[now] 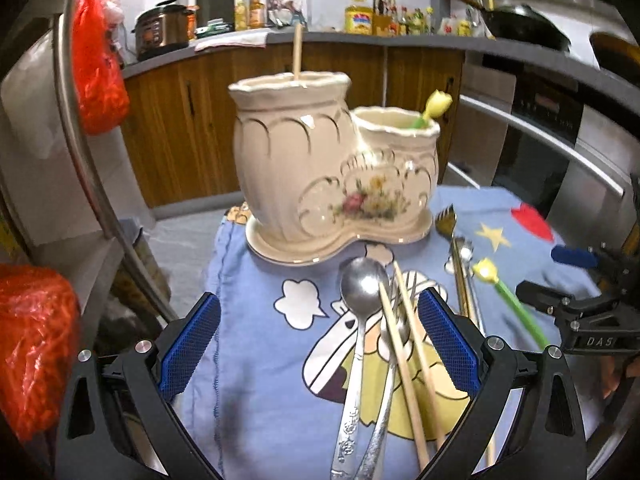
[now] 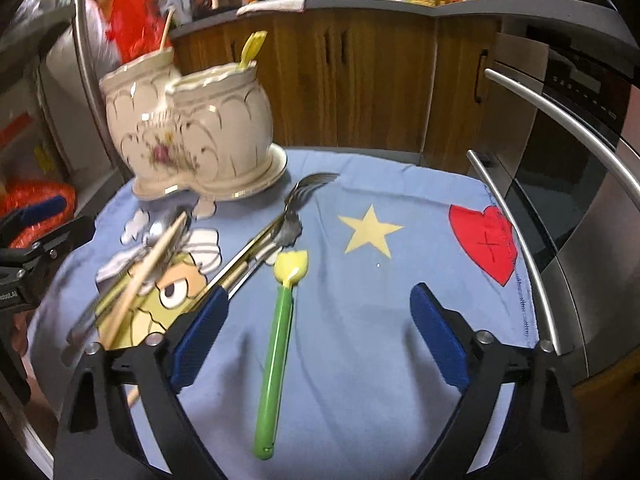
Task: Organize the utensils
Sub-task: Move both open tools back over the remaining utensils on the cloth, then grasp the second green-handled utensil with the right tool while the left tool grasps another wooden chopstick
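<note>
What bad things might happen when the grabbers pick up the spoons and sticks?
1. The spoon, fork and chopsticks lie piled between the open jaws of the left gripper, so it may grab several at once, or one may slip out.
2. The holder stands close behind the pile; a bump could tip it.
3. The green tulip stick lies slanted between the right gripper's jaws and may twist when squeezed.
</note>
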The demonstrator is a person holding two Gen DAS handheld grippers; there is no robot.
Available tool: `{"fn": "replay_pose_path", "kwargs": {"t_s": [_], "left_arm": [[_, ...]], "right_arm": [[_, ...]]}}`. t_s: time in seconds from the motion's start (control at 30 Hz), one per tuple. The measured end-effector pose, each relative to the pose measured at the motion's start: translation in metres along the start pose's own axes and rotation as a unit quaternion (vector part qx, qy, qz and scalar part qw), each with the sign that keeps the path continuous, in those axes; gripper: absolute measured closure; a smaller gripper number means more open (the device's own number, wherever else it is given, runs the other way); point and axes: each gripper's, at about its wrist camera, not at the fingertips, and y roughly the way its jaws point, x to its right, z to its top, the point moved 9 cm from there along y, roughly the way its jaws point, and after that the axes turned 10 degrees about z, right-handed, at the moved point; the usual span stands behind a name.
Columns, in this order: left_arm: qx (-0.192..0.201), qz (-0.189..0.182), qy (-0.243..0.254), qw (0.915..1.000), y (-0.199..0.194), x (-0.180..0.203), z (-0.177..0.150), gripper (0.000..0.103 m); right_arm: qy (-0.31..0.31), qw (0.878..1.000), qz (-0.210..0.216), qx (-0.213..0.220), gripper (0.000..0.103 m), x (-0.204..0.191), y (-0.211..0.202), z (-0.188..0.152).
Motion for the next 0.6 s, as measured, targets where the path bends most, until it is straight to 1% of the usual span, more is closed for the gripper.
{"fn": "replay_pose_path", "kwargs": {"t_s": [0.03, 0.07, 0.1, 0.13, 0.17, 0.23, 0.27, 0.33, 0.4, 0.43, 0.47, 0.5, 0.57, 0.6], "left_arm": [[-0.002, -0.001, 0.005, 1.0000, 0.001, 0.002, -0.001, 0.005], [-0.006, -0.007, 0.012, 0.9999, 0.002, 0.006, -0.003, 0.005], [-0.012, -0.014, 0.015, 0.9997, 0.003, 0.010, -0.005, 0.005], [-0.016, -0.019, 0.018, 0.9995, 0.004, 0.013, -0.006, 0.005], [-0.020, -0.024, 0.020, 0.9993, 0.004, 0.017, -0.007, 0.005], [-0.024, -0.034, 0.026, 0.9988, 0.003, 0.025, -0.008, 0.005], [-0.024, -0.039, 0.029, 0.9985, 0.003, 0.028, -0.008, 0.007], [-0.024, -0.046, 0.033, 0.9981, 0.003, 0.034, -0.008, 0.008], [-0.025, -0.054, 0.037, 0.9976, 0.005, 0.039, -0.008, 0.010], [-0.026, -0.056, 0.038, 0.9973, 0.005, 0.041, -0.007, 0.018], [-0.029, -0.060, 0.042, 0.9969, 0.007, 0.044, -0.008, 0.028], [-0.033, -0.064, 0.047, 0.9963, 0.009, 0.046, -0.009, 0.033], [-0.039, -0.066, 0.054, 0.9956, 0.013, 0.050, -0.010, 0.045], [-0.041, -0.068, 0.058, 0.9951, 0.014, 0.052, -0.011, 0.049]], "right_arm": [[-0.006, 1.000, -0.002, -0.003, 0.027, -0.001, 0.002, -0.002], [-0.010, 1.000, -0.003, -0.008, 0.031, -0.001, 0.004, -0.004], [-0.012, 1.000, -0.004, -0.013, 0.039, -0.001, 0.005, -0.004], [-0.011, 1.000, 0.001, -0.018, 0.044, -0.002, 0.007, -0.006], [-0.008, 1.000, 0.008, -0.021, 0.046, -0.003, 0.008, -0.007], [-0.006, 0.999, 0.017, -0.030, 0.059, -0.005, 0.011, -0.009], [-0.007, 0.999, 0.020, -0.033, 0.061, -0.006, 0.013, -0.010], [-0.008, 0.999, 0.026, -0.038, 0.070, -0.009, 0.014, -0.011], [-0.008, 0.999, 0.033, -0.041, 0.072, -0.011, 0.015, -0.012], [-0.009, 0.998, 0.033, -0.043, 0.073, -0.012, 0.016, -0.013], [-0.012, 0.998, 0.034, -0.046, 0.074, -0.014, 0.017, -0.013], [-0.012, 0.998, 0.035, -0.045, 0.075, -0.014, 0.017, -0.013], [-0.012, 0.998, 0.035, -0.047, 0.076, -0.015, 0.017, -0.013], [-0.012, 0.998, 0.035, -0.048, 0.076, -0.015, 0.017, -0.012]]}}
